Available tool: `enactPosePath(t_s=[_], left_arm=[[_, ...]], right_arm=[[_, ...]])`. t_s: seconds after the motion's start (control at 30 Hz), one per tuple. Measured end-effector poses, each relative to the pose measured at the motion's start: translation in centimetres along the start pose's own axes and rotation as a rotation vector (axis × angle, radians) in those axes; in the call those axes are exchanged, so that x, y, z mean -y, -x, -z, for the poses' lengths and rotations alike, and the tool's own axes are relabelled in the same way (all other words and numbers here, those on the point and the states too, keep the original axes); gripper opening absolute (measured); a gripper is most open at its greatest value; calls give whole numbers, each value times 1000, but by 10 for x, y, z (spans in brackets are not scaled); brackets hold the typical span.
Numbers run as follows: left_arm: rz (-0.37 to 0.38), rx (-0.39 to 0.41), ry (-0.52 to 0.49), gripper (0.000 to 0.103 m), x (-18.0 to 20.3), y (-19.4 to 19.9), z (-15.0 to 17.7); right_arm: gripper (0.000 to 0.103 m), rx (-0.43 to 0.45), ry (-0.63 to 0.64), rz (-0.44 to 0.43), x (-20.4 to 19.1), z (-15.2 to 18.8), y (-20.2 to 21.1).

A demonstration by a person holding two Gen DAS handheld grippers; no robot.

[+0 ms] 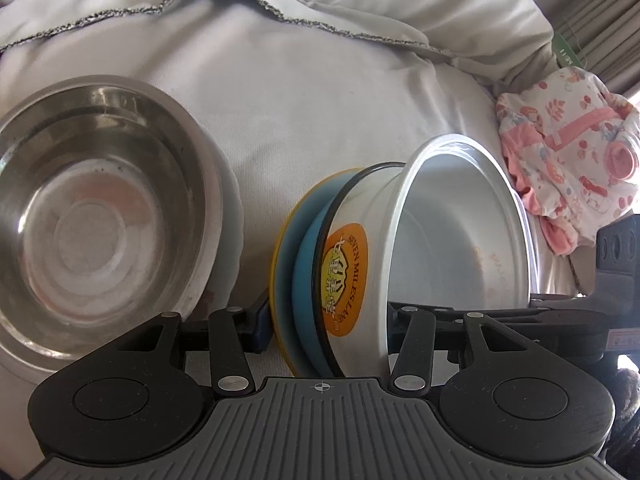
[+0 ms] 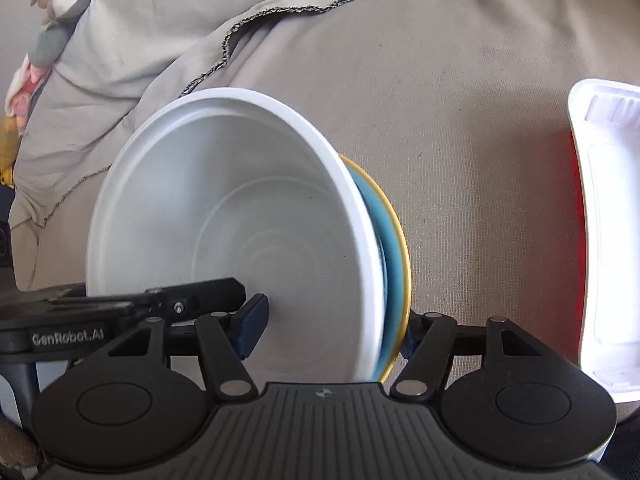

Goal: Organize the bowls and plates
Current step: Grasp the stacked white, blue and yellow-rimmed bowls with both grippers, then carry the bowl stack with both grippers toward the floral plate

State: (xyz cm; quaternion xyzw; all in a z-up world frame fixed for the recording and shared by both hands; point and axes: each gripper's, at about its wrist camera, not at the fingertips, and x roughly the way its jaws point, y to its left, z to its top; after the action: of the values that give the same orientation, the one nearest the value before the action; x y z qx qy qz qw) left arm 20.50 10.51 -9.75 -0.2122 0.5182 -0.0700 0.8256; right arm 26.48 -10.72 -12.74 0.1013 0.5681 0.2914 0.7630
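- The left gripper [image 1: 328,320] is closed narrow across the stack [image 1: 348,272]. One blue pad sits against the back of the yellow plate [image 1: 280,264], and the other finger reaches inside the white bowl [image 1: 448,232]. The grip is low on the rims, so the stack could pivot and fan apart.
- The right gripper [image 2: 334,328] straddles the same stack at middling width, one pad inside the white bowl and the other behind the yellow plate. I cannot tell whether its pads bear on it. If they do not, one clamp carries everything.
- The stack stands on edge just ahead of both grippers, over the bedsheet [image 1: 320,100]. From the open side it runs white bowl, labelled bowl [image 1: 348,280], blue plate [image 1: 306,280], yellow plate. The pieces are smooth and nested loosely, so a slack squeeze could let an inner one slide out.
- The steel bowl [image 1: 100,208] lies tilted just to the left of the stack. A swing that way could knock it.
- The white tray [image 2: 608,240] is off to the right, well apart from the stack. The soft, rumpled sheet gives poor footing for anything set down on its rim.
- Pose: both grippers point steeply downward and meet from opposite sides. The left gripper's finger crosses into the right wrist view.
- A floral garment [image 1: 568,152] lies beyond, out of the way.
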Motion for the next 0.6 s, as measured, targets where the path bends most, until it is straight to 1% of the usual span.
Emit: enactPosePath(t_s=[0.1,0.27,0.37,0.43,0.5,0.6], left_arm=[[-1,-20,6,52,0,3,2],[17,-85,33,53,-3,2,12],[17,-87,27,53,0,1,15],[4,-82,16,55,4,0,13],[-11,-82,14,55,7,-1,12],[-13,-84,21,55,6,-1,12]], right_arm=[[65,3,1,-5,-2,3,2],[65,-8,-11,-42,3,11,12],[65,-24,-4,-48,7,15,11],[65,-18,-8,-41,9,16,10],[65,-15,-25,-53,12,14,10],[65,-10,-11,-53,13,16,11]])
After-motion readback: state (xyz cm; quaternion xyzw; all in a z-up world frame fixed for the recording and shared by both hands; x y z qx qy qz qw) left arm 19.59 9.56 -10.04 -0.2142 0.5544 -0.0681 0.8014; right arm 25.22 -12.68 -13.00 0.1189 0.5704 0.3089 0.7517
